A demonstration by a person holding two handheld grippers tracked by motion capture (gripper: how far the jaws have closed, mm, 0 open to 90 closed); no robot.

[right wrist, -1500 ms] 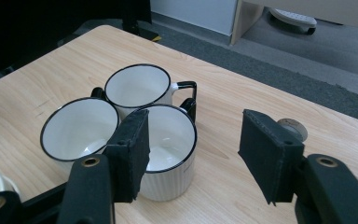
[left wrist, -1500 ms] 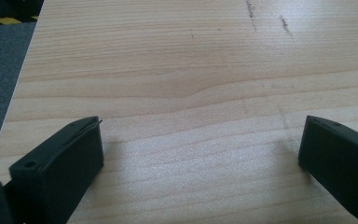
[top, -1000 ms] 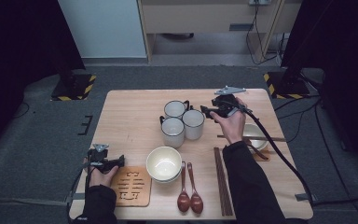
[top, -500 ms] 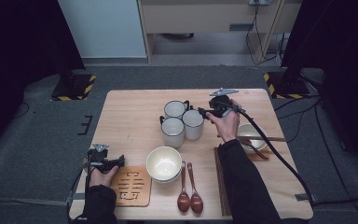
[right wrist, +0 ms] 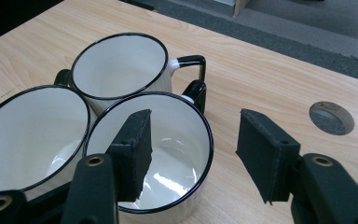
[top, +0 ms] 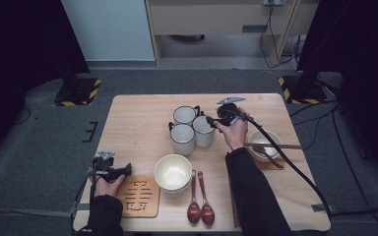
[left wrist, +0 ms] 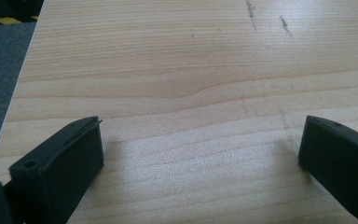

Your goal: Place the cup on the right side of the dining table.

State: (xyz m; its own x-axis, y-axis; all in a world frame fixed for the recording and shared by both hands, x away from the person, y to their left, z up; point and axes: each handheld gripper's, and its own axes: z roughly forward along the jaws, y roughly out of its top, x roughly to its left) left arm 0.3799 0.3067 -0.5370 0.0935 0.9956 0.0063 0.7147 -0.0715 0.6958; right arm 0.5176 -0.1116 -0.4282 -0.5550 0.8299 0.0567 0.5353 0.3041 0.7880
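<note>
Three white mugs with black rims stand together at the table's middle: a far mug (top: pixel 184 115) (right wrist: pixel 119 65), a front-left mug (top: pixel 182 139) (right wrist: pixel 28 135) and a right mug (top: pixel 203 131) (right wrist: pixel 177 154). My right gripper (top: pixel 209 120) (right wrist: pixel 193 135) is open and tilted down over the right mug. Its left jaw hangs inside the mug's mouth and its right jaw outside the wall, and neither touches it. My left gripper (top: pixel 110 168) (left wrist: pixel 200 135) rests low at the table's front left corner, open, with bare wood between its jaws.
A cream bowl (top: pixel 172 171) sits in front of the mugs, with a carved wooden trivet (top: pixel 139 196) to its left and two brown spoons (top: pixel 200 209) to its right. At the right stands a second bowl (top: pixel 270 137) on a mat, with utensils across it. A round cable port (right wrist: pixel 331 117) lies beyond the right jaw.
My right gripper has come down and moved left, from above the table's back right to the right mug's rim. The left gripper has stayed where it was.
</note>
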